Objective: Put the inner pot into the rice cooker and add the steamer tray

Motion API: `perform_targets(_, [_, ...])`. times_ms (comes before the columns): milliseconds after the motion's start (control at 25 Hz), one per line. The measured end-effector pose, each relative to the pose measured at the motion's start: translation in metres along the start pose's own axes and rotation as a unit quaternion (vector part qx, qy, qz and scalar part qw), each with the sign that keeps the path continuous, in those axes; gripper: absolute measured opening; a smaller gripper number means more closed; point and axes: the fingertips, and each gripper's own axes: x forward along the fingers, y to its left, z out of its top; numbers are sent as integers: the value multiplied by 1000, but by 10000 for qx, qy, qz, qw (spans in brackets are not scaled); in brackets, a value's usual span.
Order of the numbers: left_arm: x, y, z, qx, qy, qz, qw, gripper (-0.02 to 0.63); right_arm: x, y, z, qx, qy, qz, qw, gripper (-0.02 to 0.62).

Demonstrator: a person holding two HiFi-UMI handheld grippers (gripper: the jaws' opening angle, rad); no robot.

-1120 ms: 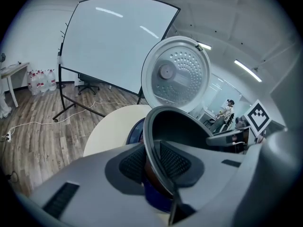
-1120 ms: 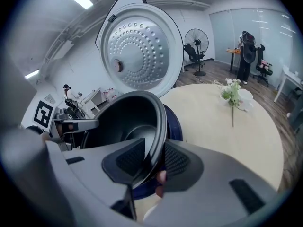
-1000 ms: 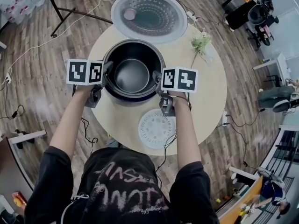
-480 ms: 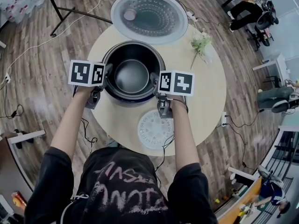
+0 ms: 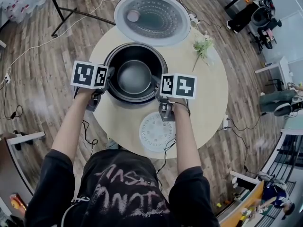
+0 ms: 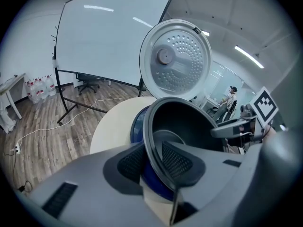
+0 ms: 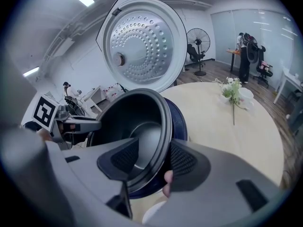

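The dark inner pot [image 5: 134, 77] sits inside the blue-sided rice cooker [image 5: 137, 99], whose lid [image 5: 151, 17] stands open behind it. My left gripper [image 5: 110, 77] straddles the pot's left rim. Its jaws have just been opening slightly, and in the left gripper view [image 6: 154, 162] both pads still lie against the rim. My right gripper [image 5: 156, 87] straddles the right rim. Its jaws have just been opening, and in the right gripper view [image 7: 154, 159] a gap shows between rim and inner pad. The white perforated steamer tray [image 5: 157, 131] lies flat on the table, in front of the cooker.
The round beige table [image 5: 210, 96] carries a small vase of flowers [image 5: 204, 46] at the back right. A whiteboard stand [image 6: 109, 37] is behind the table, with cables across the wooden floor. Chairs and a person are at the room's far right.
Both grippers stay at the pot's rim. The right gripper's marker cube sits slightly further left than a second ago. The pot rests in the cooker throughout.
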Motion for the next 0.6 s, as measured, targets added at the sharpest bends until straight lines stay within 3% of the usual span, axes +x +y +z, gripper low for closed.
perform_targets(280, [-2,5,-5,117,-61,97,9999,135,0,-2,-10,-40,-12,-89,10000,215])
perform_targets(600, [-16,-5,-1,145,-293,-38,9995,140,-19,0,-9,32,-428,-18,9991,207])
